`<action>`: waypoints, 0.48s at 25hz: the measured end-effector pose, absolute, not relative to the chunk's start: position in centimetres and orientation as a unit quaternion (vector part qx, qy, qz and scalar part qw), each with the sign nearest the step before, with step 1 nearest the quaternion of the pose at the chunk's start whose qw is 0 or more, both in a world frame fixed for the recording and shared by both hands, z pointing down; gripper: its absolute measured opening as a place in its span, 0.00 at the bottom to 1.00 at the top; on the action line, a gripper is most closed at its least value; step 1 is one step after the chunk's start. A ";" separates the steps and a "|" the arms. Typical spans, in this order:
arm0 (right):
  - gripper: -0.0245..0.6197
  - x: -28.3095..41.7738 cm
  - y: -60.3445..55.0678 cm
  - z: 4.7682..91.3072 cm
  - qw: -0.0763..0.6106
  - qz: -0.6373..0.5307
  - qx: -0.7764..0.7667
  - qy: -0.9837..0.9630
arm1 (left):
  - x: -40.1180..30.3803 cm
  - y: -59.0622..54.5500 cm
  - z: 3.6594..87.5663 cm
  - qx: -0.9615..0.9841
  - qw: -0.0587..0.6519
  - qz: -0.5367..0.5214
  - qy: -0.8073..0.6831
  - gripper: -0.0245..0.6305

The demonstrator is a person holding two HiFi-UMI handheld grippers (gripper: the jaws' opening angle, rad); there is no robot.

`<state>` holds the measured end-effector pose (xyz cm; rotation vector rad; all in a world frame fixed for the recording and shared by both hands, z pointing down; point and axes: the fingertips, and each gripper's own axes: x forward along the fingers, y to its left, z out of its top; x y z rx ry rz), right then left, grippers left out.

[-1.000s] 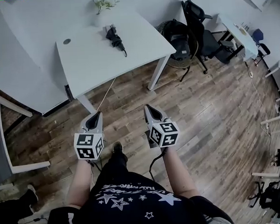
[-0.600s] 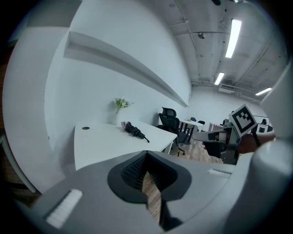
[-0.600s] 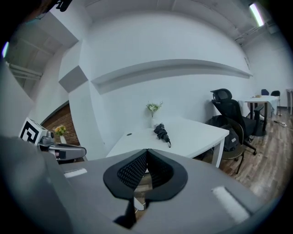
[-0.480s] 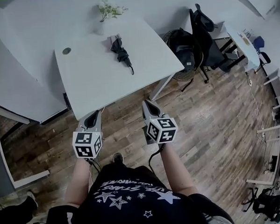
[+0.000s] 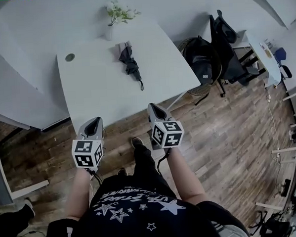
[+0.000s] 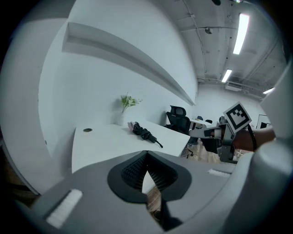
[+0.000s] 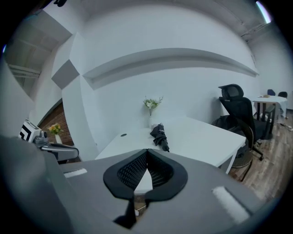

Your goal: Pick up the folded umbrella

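Left to right: we hold the left gripper (image 5: 94, 123) low in front of the body, at the table's near edge, jaws closed tip to tip with nothing between them; we judge it's carried shut because no grasp has begun; the white table (image 5: 99, 93) is mostly bare, with a round cable hole (image 5: 69, 57) at its far left corner; a small vase of flowers (image 5: 114, 22) stands at the far edge; the folded umbrella (image 5: 130, 65) lies flat just beside the vase on the far half, dark, its thin end pointing toward us, well apart from both tools, so we'd need to reach across the top; the right gripper (image 5: 154, 110) sits level with the left, also closed and empty, aimed at the table; further right a black office chair (image 5: 222, 42) stands off the table's corner; wood plank floor (image 5: 228, 136) underfoot, pale walls, another desk behind.
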<state>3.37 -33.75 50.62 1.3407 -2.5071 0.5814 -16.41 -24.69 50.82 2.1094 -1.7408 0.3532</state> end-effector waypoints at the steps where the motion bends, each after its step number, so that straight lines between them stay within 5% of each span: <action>1: 0.06 3.0 -35.1 50.8 0.119 0.201 0.454 -0.860 | -16.8 -25.3 50.8 0.744 0.190 0.127 -0.628 0.04; 12: 0.07 -2.2 -49.9 50.9 0.139 0.214 0.394 -0.883 | -19.1 -34.2 50.3 0.667 0.215 0.106 -0.705 0.04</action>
